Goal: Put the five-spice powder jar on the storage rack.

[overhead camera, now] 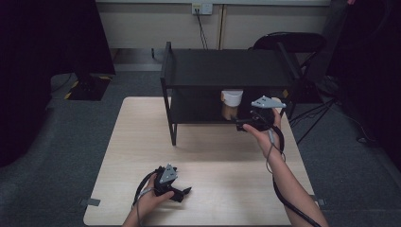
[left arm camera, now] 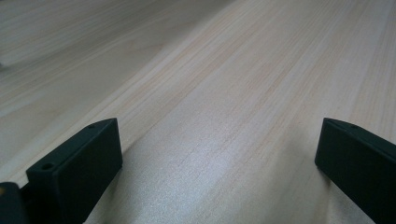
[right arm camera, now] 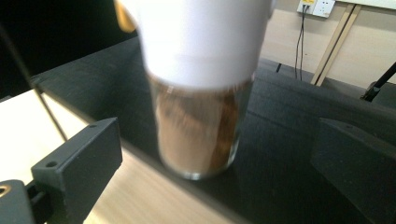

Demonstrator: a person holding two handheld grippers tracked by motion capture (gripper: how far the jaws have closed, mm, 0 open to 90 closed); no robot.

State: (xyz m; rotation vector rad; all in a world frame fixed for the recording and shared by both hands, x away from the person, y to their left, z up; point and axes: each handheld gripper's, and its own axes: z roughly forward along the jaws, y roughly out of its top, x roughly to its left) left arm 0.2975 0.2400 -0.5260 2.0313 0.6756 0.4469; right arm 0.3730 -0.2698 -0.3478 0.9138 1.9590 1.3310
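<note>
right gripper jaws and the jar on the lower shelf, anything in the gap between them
Nothing. In the right gripper view the open right gripper faces the white-lidded jar with just bare black shelf between; neither jaw touches the glass.

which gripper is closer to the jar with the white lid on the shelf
Right. The right gripper sits at the black shelf's lower level, open jaws facing the jar. The left gripper rests open, far away at the table's near edge.

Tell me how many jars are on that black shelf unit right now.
1. The white-lidded jar with brown contents stands on the lower shelf of the rack, just ahead of the right gripper, whose jaws are open. Others could be hidden in the shelf's dark interior.
</note>
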